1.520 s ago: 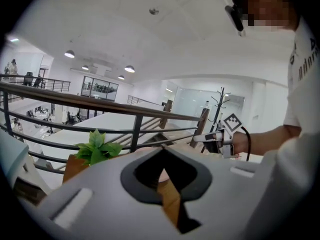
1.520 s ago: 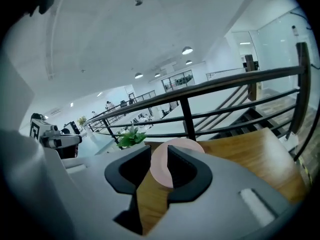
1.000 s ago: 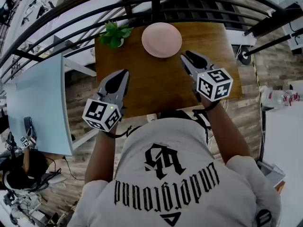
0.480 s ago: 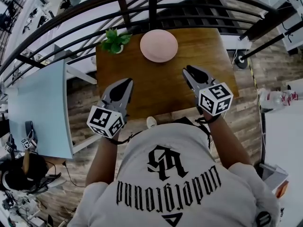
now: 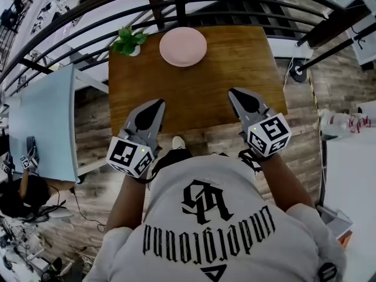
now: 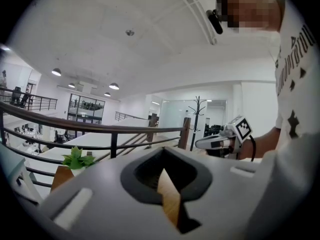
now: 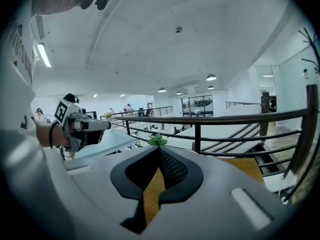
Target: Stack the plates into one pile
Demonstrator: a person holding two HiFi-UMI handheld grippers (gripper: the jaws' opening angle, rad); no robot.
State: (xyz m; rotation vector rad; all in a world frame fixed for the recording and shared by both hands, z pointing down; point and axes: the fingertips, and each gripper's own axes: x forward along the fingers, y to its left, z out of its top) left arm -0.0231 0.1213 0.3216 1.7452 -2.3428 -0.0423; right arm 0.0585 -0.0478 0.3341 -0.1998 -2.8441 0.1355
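A pink plate [image 5: 183, 46] lies at the far edge of the wooden table [image 5: 194, 98]; from above it reads as one disc, and I cannot tell how many lie stacked there. My left gripper [image 5: 158, 103] hovers over the table's near left edge, shut and empty. My right gripper [image 5: 233, 91] hangs over the near right edge, also shut with nothing in it. Both point toward the plate from well short of it. In the left gripper view the left gripper [image 6: 161, 151] has its jaws together. In the right gripper view the right gripper [image 7: 159, 150] shows the same.
A small potted plant [image 5: 129, 41] stands at the table's far left corner, beside the plate. A black railing [image 5: 176, 4] runs just behind the table. A pale blue table [image 5: 44, 128] is on the left. The person's torso fills the near side.
Both grippers have drawn back from mid-table toward the near edge, away from the plate. The plate and plant have stayed where they were.
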